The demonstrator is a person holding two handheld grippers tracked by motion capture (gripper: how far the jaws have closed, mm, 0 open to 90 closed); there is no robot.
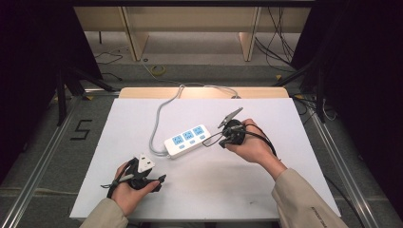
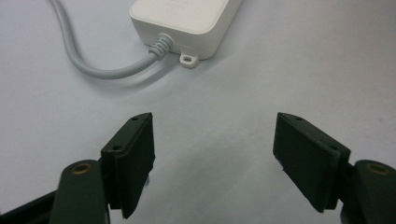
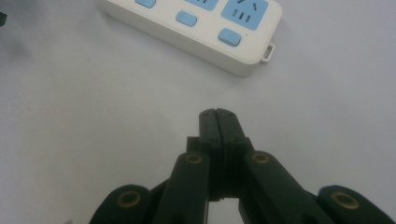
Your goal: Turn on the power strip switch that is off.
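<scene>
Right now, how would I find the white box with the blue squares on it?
Look at the white table between the two hands. Near its middle lies a power strip, a long white box, with the shut right gripper beside one end. It alone has three blue sockets on top and a grey cable trailing away.

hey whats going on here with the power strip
A person sits at a white table with a two-jaw gripper in each hand. A white power strip with blue sockets and switches lies in the middle, its grey cord trailing off the far edge. The right gripper, jaws shut and empty, points at the strip's end close by. The left gripper has its jaws open, aimed at the cord end from farther back. Neither touches the strip.
</scene>
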